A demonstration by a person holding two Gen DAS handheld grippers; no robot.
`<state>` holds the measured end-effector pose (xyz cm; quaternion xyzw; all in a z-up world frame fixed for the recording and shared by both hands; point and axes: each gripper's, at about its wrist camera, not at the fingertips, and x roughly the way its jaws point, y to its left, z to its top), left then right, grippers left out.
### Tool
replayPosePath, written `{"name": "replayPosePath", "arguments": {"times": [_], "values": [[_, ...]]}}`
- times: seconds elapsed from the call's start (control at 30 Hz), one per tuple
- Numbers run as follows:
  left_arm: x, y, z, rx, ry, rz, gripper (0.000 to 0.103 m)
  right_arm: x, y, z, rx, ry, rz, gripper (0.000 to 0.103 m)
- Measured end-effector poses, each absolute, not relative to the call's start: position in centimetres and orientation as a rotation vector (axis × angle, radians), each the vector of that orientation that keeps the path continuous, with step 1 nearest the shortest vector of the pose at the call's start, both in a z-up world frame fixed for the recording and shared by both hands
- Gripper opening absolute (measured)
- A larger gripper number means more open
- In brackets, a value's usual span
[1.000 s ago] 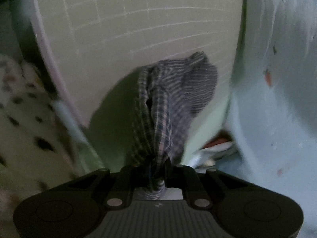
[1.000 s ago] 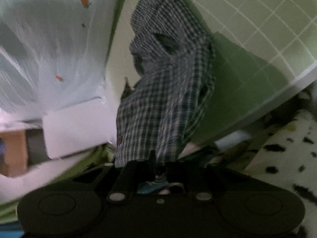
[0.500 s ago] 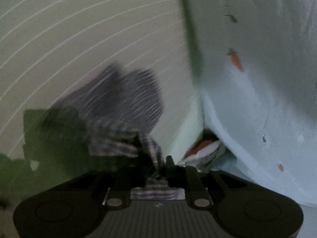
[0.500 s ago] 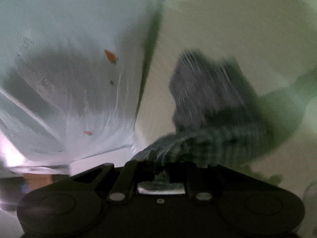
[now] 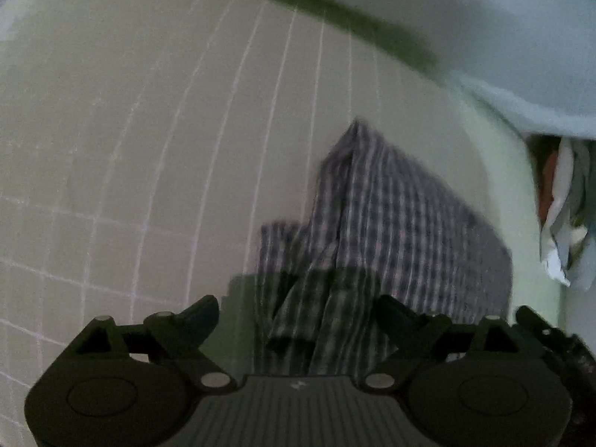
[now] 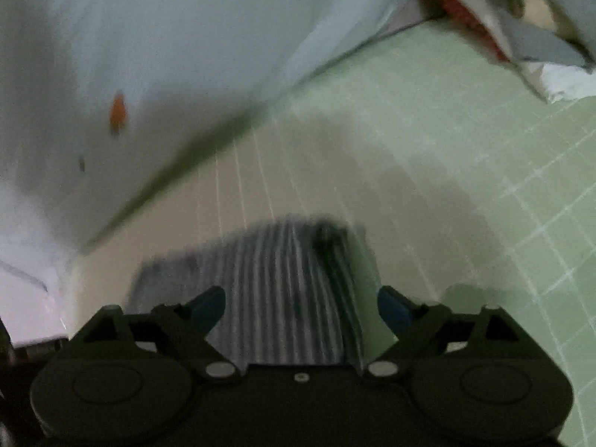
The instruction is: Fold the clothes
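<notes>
In the left wrist view the left gripper [image 5: 296, 311] has just been opening; its jaws stand apart over the plaid garment [image 5: 391, 231], which lies loose on the gridded mat [image 5: 111, 149]. In the right wrist view the right gripper [image 6: 301, 309], likewise just opened, gapes above the blurred cloth. The drop looks done; next comes choosing an edge to regrip for folding.

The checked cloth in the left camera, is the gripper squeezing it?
No, the left gripper has its jaws spread wide, having just opened, and the checked cloth lies loose on the green mat.
</notes>
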<state>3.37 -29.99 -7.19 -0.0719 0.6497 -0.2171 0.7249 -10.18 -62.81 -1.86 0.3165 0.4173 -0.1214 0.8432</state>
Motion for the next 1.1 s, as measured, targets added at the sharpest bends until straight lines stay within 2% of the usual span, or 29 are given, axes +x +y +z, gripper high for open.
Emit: {"name": "replayPosePath", "arguments": {"times": [0.13, 0.37, 0.47, 0.63, 0.8, 0.87, 0.9, 0.93, 0.97, 1.0, 1.1], "values": [[3.9, -30.2, -8.6, -0.157, 1.463, -0.520, 0.098, -10.2, -61.4, -4.3, 0.662, 0.913, -0.277, 0.091], [5.5, -33.9, -9.4, 0.033, 1.439, -0.609, 0.101, -9.8, -60.3, -6.3, 0.718, 0.901, -0.291, 0.103], [5.3, -34.0, -9.7, -0.033, 1.453, -0.638, 0.103, -9.6, -60.1, -6.5, 0.709, 0.886, -0.276, 0.103], [3.3, -33.7, -9.6, -0.046, 1.375, -0.634, 0.103, -9.1, -59.6, -6.8, 0.745, 0.840, -0.263, 0.103], [1.9, -32.3, -10.2, -0.275, 1.356, -0.654, 0.102, -7.9, -57.9, -6.9, 0.812, 0.840, -0.229, 0.103], [0.9, -31.8, -10.5, -0.336, 1.345, -0.668, 0.096, -7.5, -56.6, -7.0, 0.815, 0.851, -0.178, 0.103], [0.6, -31.6, -10.7, -0.351, 1.346, -0.663, 0.087, -7.4, -55.9, -6.9, 0.806, 0.857, -0.175, 0.099], [0.3, -31.4, -10.9, -0.365, 1.348, -0.657, 0.073, -7.5, -55.4, -6.8, 0.800, 0.866, -0.173, 0.095], [-0.1, -31.2, -11.1, -0.380, 1.349, -0.651, 0.068, -7.5, -55.0, -6.9, 0.805, 0.882, -0.154, 0.084], [-0.5, -31.0, -11.3, -0.390, 1.350, -0.648, 0.058, -7.6, -54.7, -6.9, 0.812, 0.902, -0.129, 0.066], [-1.9, -29.9, -11.0, -0.383, 1.350, -0.659, 0.048, -8.2, -53.3, -6.7, 0.788, 0.940, -0.086, 0.051]]}}
